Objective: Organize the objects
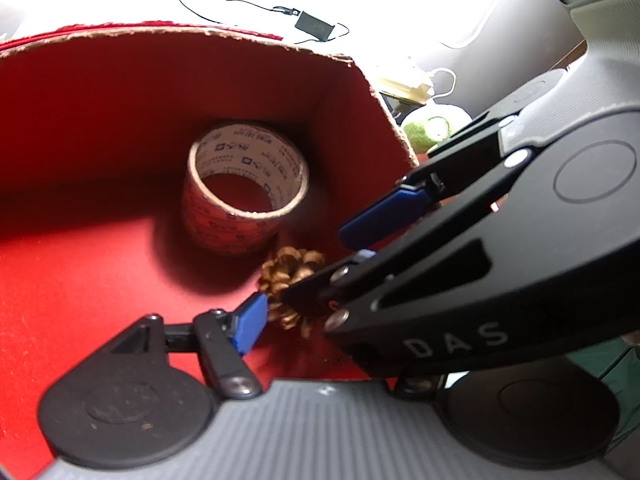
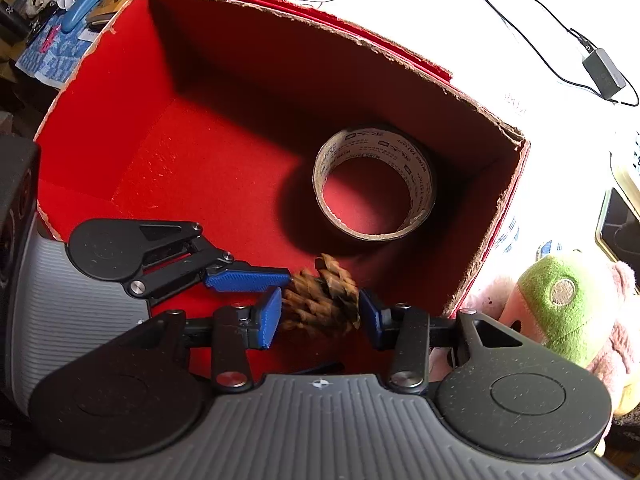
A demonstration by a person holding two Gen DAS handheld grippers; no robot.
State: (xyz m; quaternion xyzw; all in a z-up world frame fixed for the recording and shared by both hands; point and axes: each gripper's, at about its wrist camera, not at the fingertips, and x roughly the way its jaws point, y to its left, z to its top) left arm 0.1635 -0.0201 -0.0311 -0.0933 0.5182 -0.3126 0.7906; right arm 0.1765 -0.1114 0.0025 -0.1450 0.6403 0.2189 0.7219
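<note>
A red-lined cardboard box stands open, and it also shows in the left wrist view. A roll of tape stands on its floor, seen too in the left wrist view. My right gripper is shut on a golden pine cone and holds it just inside the box's near edge. In the left wrist view the pine cone sits between my left gripper's left pad and the right gripper's fingers, which cross in front. The left gripper's own right finger is hidden.
A green and pink plush toy lies right of the box. A black adapter with a cable lies on the white cloth behind. Cluttered items sit at the far left.
</note>
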